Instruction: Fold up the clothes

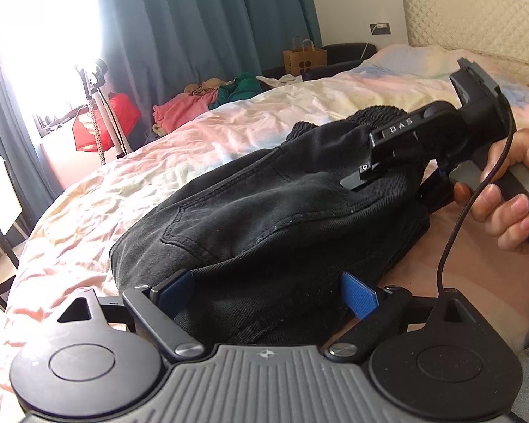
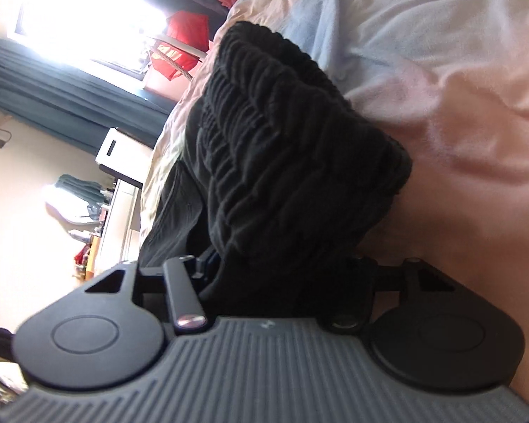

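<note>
Black trousers (image 1: 264,211), one pair, bunched in a thick folded bundle on the pastel bedsheet (image 1: 229,120), gathered elastic waistband (image 2: 282,123) toward twelve o'clock in the right wrist view.

Left gripper (image 1: 268,292): jaws set wide, blue pads at nine and three o'clock either side of the near edge of the bundle; whether the pads press on the cloth cannot be told. Right gripper (image 2: 275,268): about half open, the waistband end filling the gap between its fingers, so judged to be clamped on the trousers; the person's hand (image 1: 511,194) holds its handle at three o'clock in the left wrist view.

Risks, as judged:
- Thick layers may slide out of a half-width grip, and the fold would spring open.
- Left pads, if not gripping, would let the near edge sag and skew the fold.
- The black cable (image 1: 476,211) hangs near the cloth and could snag.

Count: trousers, one; grippers, two; hands seen, one; paper bag (image 1: 304,57) at twelve o'clock, one; loose clothes pile (image 1: 211,100) beyond the bed, one heap, pieces not countable.
</note>
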`<state>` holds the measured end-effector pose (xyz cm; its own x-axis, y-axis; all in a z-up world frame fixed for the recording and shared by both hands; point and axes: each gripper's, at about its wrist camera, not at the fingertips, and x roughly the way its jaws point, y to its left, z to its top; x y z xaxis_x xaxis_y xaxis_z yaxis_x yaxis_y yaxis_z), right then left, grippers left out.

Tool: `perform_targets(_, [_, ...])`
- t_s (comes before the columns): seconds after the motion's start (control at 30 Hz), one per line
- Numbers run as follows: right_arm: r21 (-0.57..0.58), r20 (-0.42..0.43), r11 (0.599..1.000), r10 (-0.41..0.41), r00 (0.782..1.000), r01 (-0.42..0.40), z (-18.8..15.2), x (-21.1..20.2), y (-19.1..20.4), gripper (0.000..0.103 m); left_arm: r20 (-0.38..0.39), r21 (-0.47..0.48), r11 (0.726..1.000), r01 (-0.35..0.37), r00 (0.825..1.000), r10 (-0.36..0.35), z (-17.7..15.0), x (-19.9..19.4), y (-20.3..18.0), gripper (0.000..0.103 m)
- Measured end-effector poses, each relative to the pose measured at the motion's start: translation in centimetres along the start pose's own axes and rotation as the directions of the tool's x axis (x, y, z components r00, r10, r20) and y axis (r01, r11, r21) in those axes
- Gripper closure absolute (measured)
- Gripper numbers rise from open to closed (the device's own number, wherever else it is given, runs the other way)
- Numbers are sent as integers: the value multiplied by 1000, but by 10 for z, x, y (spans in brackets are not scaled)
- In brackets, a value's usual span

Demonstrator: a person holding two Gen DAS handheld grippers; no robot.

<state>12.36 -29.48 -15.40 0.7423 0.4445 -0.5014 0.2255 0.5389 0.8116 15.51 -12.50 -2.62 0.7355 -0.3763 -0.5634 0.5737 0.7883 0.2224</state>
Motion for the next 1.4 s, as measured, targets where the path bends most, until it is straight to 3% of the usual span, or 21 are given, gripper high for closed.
perform_targets(0.07, [-3,5,1000,-10,1000,10,0,-1,1,53,21,-93,996,12,1000,-10,0,-18,18,9])
perform_targets(0.13, [-20,10,1000,-23,1000,23,-2,-3,4,54,44,-237,971,-17,999,28,-4,-50,42,0])
perform_targets(0.2, [-24,16,999,-27,1000,27,-3,-4,5,55,43,-378,925,-43,997,64,-5,-69,72,0])
perform_targets(0.27, [-32,24,999,-30,999,31,-4,-6,6,56,-13,-490,869,-67,997,70,-5,-64,107,0])
perform_targets(0.33, [-40,31,999,-32,999,33,-6,-7,7,56,-81,-581,812,-53,997,7,-14,-58,142,0])
perform_targets(0.47, [-41,29,998,-38,999,39,-6,-10,4,56,-39,-788,611,77,984,-175,-54,-57,193,0])
perform_targets(0.53, [-37,26,998,-43,999,44,-5,-8,4,56,-17,-824,553,127,969,-247,-62,-28,198,0])
perform_targets(0.77, [-34,24,998,-57,998,58,-5,-4,6,56,-12,-872,453,187,916,-402,-83,59,179,7])
perform_targets(0.9, [-69,21,996,-49,999,50,-4,-6,13,56,0,-874,443,202,910,-415,-88,70,175,7])
perform_targets(1.03, [-112,27,993,-45,999,48,-5,-6,21,56,-11,-870,452,197,909,-417,-93,72,171,15])
perform_targets(1.17, [-122,47,989,-76,996,81,-7,-5,25,58,-10,-846,494,200,921,-390,-90,65,164,24])
perform_targets(1.33, [-199,94,975,-76,993,93,-13,-14,48,67,10,-787,578,218,940,-341,-81,42,155,43])
perform_targets(1.4, [-216,113,973,-56,992,80,-14,-21,57,70,24,-778,587,223,945,-326,-78,30,153,47])
